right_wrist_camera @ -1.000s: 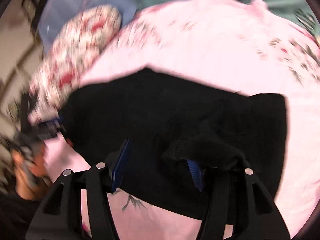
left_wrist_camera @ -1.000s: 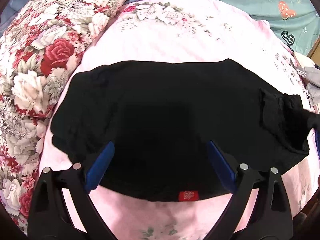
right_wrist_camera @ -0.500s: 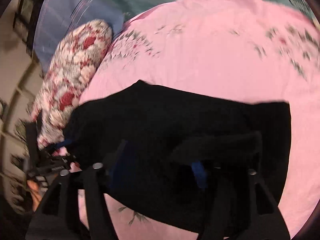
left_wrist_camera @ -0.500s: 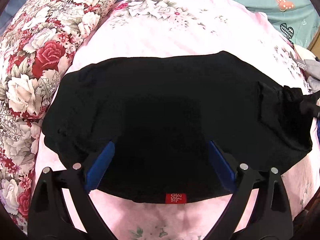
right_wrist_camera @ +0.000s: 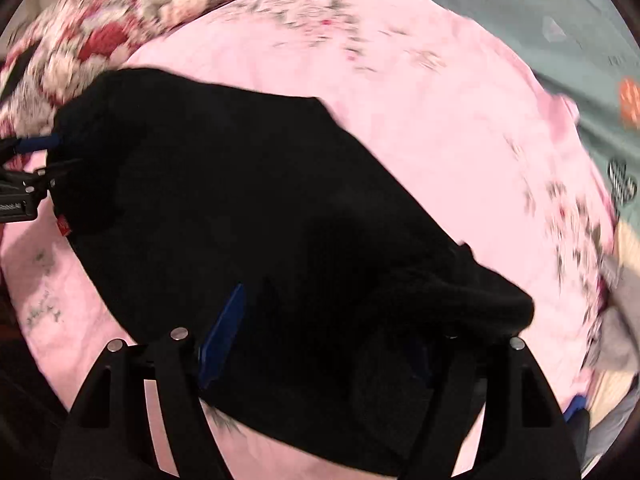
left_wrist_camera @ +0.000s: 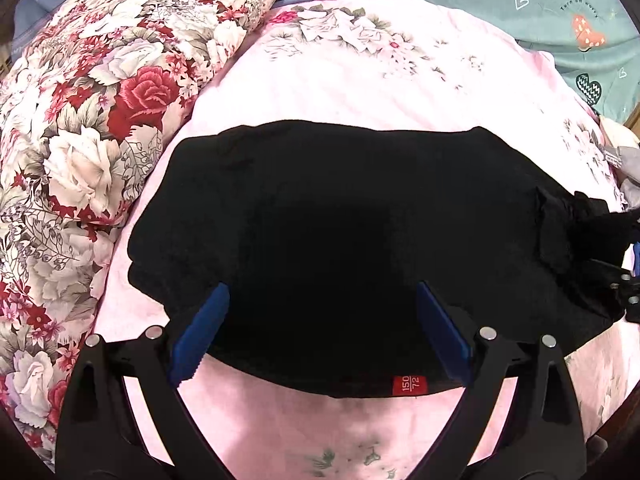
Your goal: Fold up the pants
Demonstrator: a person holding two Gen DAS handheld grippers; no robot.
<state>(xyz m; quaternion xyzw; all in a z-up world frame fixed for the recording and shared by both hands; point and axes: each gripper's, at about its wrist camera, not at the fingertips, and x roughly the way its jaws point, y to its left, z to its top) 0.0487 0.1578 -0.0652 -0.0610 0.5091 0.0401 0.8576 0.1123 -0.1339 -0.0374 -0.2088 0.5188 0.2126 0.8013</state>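
Note:
Black pants (left_wrist_camera: 352,232) lie folded across a pink flowered sheet (left_wrist_camera: 360,80), their red size tag (left_wrist_camera: 409,385) at the near edge. My left gripper (left_wrist_camera: 320,316) hovers open over that near edge, blue pads wide apart with cloth lying flat between them. At the pants' right end is my right gripper (right_wrist_camera: 340,320); its jaws are opening, the black cloth lies between them, and a bunched fold (right_wrist_camera: 460,300) drapes over and hides its right finger. Only its left blue pad (right_wrist_camera: 224,336) shows. Each gripper appears at the edge of the other's view.
A big rose-patterned pillow (left_wrist_camera: 100,120) lies along the left of the sheet. A teal cloth with hearts (left_wrist_camera: 540,12) covers the far side. Grey and pale fabric (right_wrist_camera: 624,320) is heaped at the right edge.
The right gripper has rolled and swung across the pants' right end, and its jaws have spread wider, the bunched cloth still over its right finger. The left gripper has hardly shifted.

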